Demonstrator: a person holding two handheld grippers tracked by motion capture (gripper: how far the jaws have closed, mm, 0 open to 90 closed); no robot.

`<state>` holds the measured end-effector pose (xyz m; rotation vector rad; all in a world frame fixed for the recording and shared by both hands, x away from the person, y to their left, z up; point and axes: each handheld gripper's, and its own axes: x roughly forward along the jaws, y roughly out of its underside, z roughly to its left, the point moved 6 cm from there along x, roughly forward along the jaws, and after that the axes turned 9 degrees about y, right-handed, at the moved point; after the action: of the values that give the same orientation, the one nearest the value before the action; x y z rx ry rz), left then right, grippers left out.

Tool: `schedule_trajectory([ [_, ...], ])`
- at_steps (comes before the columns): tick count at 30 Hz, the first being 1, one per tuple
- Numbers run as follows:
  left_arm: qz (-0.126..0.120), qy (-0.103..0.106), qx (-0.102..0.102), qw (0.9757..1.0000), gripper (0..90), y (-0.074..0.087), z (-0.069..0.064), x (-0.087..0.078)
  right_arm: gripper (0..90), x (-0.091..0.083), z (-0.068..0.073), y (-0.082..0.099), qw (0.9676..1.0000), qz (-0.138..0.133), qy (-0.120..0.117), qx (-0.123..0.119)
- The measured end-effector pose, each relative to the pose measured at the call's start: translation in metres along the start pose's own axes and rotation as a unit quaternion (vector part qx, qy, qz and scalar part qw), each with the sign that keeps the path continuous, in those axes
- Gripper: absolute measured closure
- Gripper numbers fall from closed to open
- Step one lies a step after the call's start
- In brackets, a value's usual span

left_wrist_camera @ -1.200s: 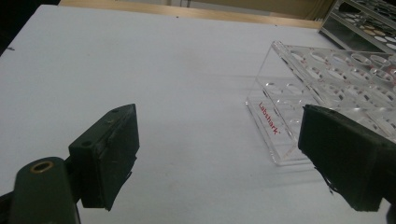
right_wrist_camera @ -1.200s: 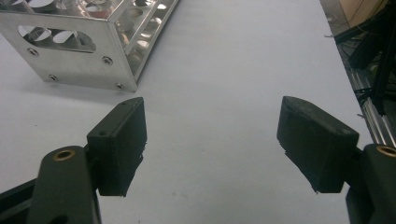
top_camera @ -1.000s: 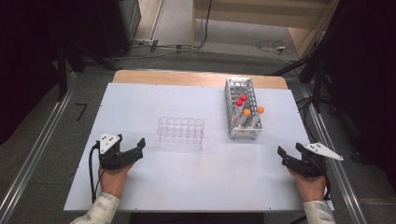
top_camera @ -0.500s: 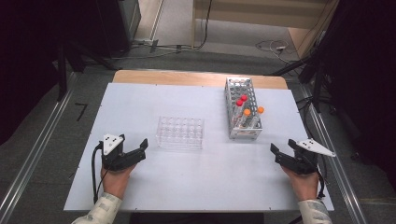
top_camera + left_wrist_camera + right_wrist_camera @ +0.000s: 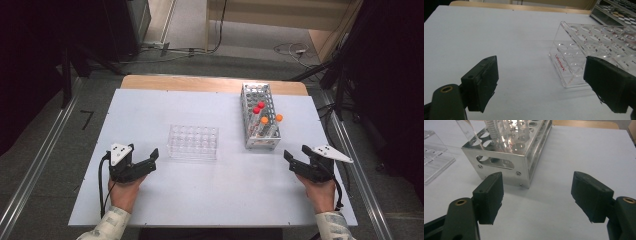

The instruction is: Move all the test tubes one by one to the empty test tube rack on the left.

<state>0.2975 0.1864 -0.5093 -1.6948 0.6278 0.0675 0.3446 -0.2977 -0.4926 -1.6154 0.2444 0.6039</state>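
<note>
A metal tube rack [image 5: 260, 131] stands right of centre on the white table [image 5: 210, 195]; it holds tubes with red caps [image 5: 258, 107] and orange caps [image 5: 264, 120]. A clear acrylic rack [image 5: 192, 142] with bare holes sits at the middle. My left gripper [image 5: 150, 161] rests open just left of the clear rack [image 5: 596, 50], its jaws [image 5: 546, 85] wide apart with nothing between them. My right gripper [image 5: 296, 157] is open near the metal rack's front right corner. In the right gripper view the gripper [image 5: 540, 195] faces the metal rack [image 5: 506, 162] and its tubes [image 5: 495, 130].
A wooden strip [image 5: 210, 84] borders the table's far edge. Metal rails [image 5: 350, 155] run along both sides of the table, and cables lie on the floor beyond. The metal rack's corner [image 5: 616, 10] shows behind the clear rack, whose end [image 5: 436, 162] lies left of the metal one.
My right gripper has moved left, in from the table's right edge toward the metal rack. The left gripper has barely shifted.
</note>
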Motion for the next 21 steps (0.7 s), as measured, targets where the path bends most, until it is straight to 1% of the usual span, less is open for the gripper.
schedule_trajectory([
  [7, 0.003, 0.005, 0.002, 1.0000, 13.2, 0.001, -0.002, 0.001, 27.0, 0.004, 0.008, -0.005, 0.9999, 0.000, -0.012, -0.005],
  [8, 0.004, 0.005, 0.003, 1.0000, 13.2, 0.001, -0.002, 0.002, 28.2, 0.006, 0.011, -0.008, 0.9998, -0.003, -0.016, -0.007],
  [12, 0.004, 0.006, 0.005, 1.0000, 13.2, 0.001, -0.003, 0.002, 30.6, 0.008, 0.015, -0.012, 0.9997, -0.007, -0.022, -0.011],
  [13, 0.004, 0.006, 0.005, 1.0000, 13.2, 0.001, -0.003, 0.002, 31.8, 0.010, 0.019, -0.014, 0.9995, -0.009, -0.025, -0.016],
  [21, 0.004, 0.006, 0.005, 1.0000, 13.2, 0.001, -0.003, 0.002, 37.8, 0.016, 0.028, -0.021, 0.9992, -0.016, -0.028, -0.024],
])
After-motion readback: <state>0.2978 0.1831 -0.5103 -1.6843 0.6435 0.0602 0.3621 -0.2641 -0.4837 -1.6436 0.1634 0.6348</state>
